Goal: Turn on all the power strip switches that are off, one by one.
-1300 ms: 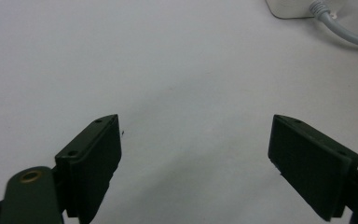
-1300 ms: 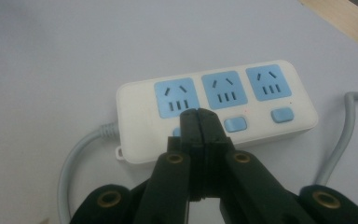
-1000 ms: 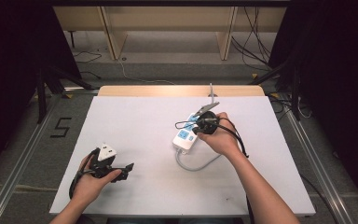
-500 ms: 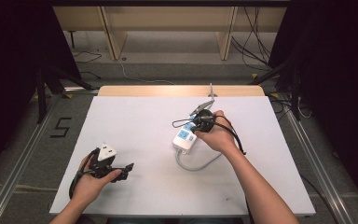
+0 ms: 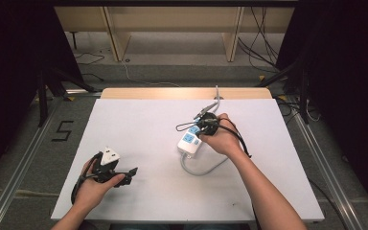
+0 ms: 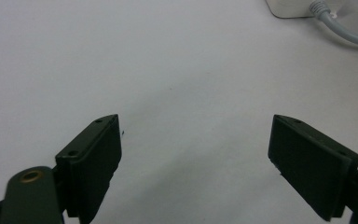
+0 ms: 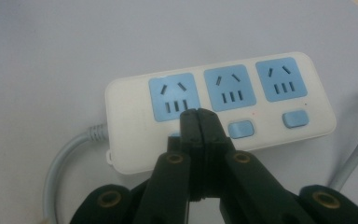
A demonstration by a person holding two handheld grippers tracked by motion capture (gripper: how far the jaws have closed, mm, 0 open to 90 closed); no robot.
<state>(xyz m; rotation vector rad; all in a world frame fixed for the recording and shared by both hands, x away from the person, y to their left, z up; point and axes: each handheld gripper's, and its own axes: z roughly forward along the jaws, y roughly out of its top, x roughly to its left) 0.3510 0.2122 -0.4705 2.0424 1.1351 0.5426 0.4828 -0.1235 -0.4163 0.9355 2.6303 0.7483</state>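
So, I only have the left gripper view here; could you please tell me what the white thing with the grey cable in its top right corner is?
Observer: It is a white plastic power strip with three blue sockets and blue switches below them.
Operator: Thank you. Where is the right tool?
Observer: The right tool is shut with nothing in it, and its tips are over the strip by the socket nearest the cable.
Operator: And how does the cable lie?
Observer: In the high view, the grey cable leaves the strip's near end and curves across the white table top under the person's right forearm.
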